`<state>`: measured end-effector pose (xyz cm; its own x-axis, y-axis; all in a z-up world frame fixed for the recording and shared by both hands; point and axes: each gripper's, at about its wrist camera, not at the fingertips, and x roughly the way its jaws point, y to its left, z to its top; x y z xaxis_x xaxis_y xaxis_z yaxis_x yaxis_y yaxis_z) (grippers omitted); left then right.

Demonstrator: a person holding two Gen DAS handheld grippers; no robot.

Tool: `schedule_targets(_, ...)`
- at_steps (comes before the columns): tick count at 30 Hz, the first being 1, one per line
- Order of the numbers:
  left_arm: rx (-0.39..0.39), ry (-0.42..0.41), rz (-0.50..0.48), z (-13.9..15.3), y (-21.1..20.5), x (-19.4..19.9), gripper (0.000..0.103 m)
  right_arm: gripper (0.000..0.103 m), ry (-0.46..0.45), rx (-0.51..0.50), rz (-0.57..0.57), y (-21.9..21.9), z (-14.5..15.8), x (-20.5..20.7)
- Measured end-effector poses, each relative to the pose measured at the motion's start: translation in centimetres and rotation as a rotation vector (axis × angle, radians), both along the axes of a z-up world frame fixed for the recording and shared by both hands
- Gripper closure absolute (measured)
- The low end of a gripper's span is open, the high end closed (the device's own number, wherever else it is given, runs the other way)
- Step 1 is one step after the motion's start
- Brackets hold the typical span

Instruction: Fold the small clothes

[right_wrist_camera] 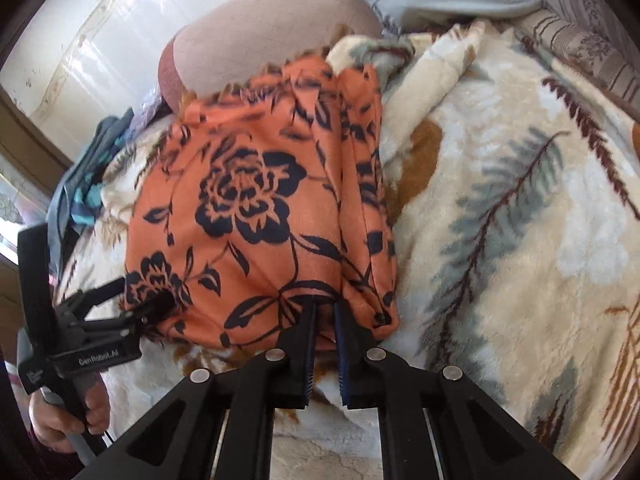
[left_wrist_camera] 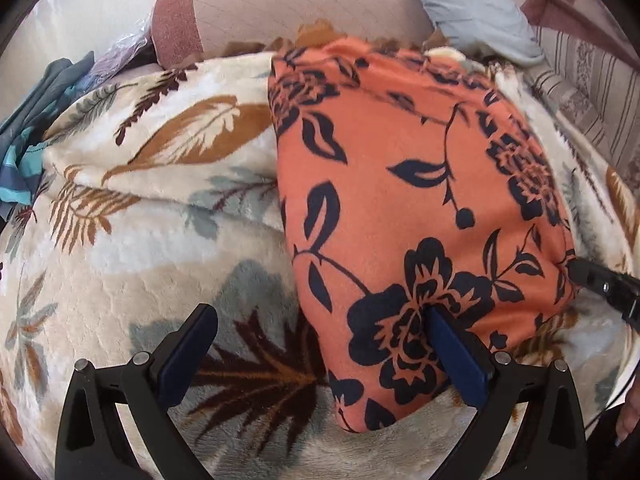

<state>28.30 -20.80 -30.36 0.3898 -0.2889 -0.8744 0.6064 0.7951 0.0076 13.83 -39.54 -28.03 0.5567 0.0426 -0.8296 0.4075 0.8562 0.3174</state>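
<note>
An orange garment (left_wrist_camera: 400,184) with dark navy flowers lies folded on a plush leaf-print blanket (left_wrist_camera: 132,248). My left gripper (left_wrist_camera: 320,316) stands open at the garment's near left corner. Its right finger (left_wrist_camera: 452,352) rests on the cloth and its left finger (left_wrist_camera: 192,340) hangs over the blanket. In the right wrist view the garment (right_wrist_camera: 256,208) lies straight ahead, and my right gripper (right_wrist_camera: 325,314) is shut on its near hem, with a fold of cloth pinched between the tips. That view also shows the left gripper (right_wrist_camera: 138,294) at the garment's lower left corner.
A pinkish bolster pillow (left_wrist_camera: 280,4) and a pale blue cloth (left_wrist_camera: 464,8) lie behind the garment. Teal and blue clothes (left_wrist_camera: 24,140) are heaped at the left edge. A striped sheet (left_wrist_camera: 592,80) shows at the right. A person's hand (right_wrist_camera: 60,420) grips the left gripper's handle.
</note>
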Motion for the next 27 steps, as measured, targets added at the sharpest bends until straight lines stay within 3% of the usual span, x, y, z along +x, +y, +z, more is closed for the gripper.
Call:
schedule_targets(3,-0.041,-0.021,-0.009,1.8,1.2,0.3,0.0,0.09,-0.133,-0.065,0.031,0.6,2.9,-0.1)
schedule_targets(6,-0.086,-0.063,-0.011,3.5,2.3,0.2,0.0,0.09,-0.21,-0.037,0.151,2.5,4.0,1.0)
schedule_targets(8,-0.055,-0.067,-0.006,3.1,2.2,0.1,0.0,0.09,-0.165,0.003,0.206,4.0,3.1,2.4)
schedule_targets(9,0.002,-0.055,-0.013,2.1,1.9,0.1,0.0,0.09,-0.138,0.019,0.228,4.6,2.4,3.1)
schedule_targets(11,0.109,-0.027,-0.028,-0.1,1.0,0.1,0.0,0.09,-0.041,0.019,0.255,5.8,0.5,4.6)
schedule_targets(12,0.117,-0.024,-0.03,-0.4,1.0,-0.1,0.0,0.09,0.033,0.02,0.26,6.1,-1.0,5.3)
schedule_targets(13,0.111,-0.027,-0.026,-0.2,1.0,-0.1,0.0,0.09,0.063,0.041,0.255,6.1,-1.8,5.6)
schedule_targets(16,0.064,-0.059,-0.032,1.3,1.3,-0.2,0.0,0.091,0.024,0.12,0.226,4.8,-0.7,5.4)
schedule_targets(22,-0.119,-0.139,0.031,4.5,1.6,1.2,0.0,0.09,-0.13,0.065,0.147,1.8,2.8,6.1)
schedule_targets(24,-0.169,-0.135,0.067,4.2,1.2,2.7,0.0,0.09,-0.171,0.069,0.113,0.3,3.6,6.8)
schedule_targets(27,-0.142,-0.088,0.139,2.2,0.6,5.0,0.0,0.09,-0.213,0.087,0.074,-1.9,4.0,9.6)
